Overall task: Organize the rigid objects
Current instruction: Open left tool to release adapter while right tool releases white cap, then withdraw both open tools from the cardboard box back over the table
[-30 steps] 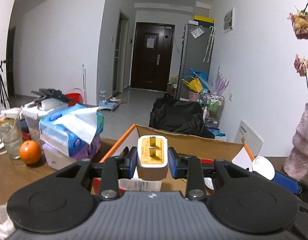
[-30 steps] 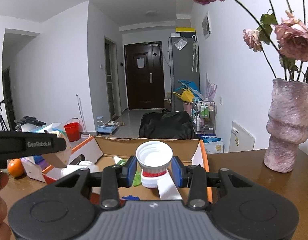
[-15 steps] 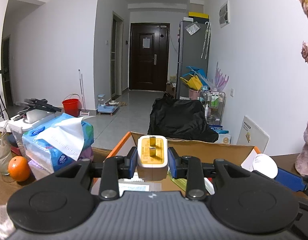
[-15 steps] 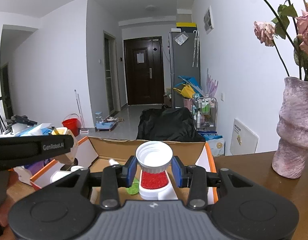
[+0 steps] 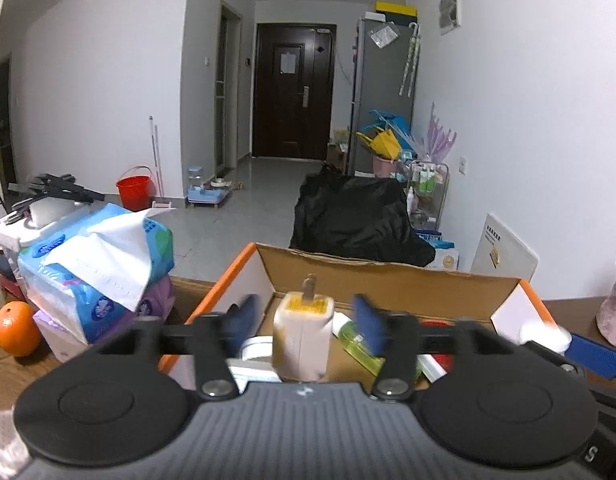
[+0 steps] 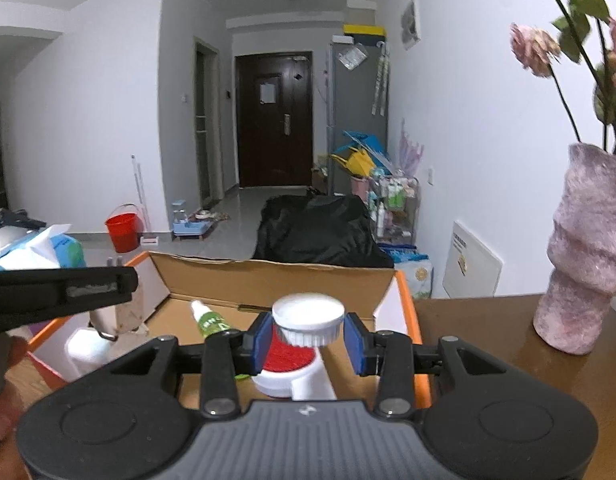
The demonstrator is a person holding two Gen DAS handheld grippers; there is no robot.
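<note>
Left wrist view: we are seeing our left gripper with its fingers spread wide and blurred, clear of the white plug adapter, which is sitting between them, prongs up, over the open cardboard box
Left wrist surroundings: we are seeing a green bottle lying in the box, tissue packs and an orange resting on the worktop
Right wrist view: we are seeing our right gripper over the box, its fingers no longer pressing the white-capped red bottle between them; gaps are showing on both sides
Right wrist surroundings: we are seeing a pink vase standing upright on the worktop, beside the box
</note>
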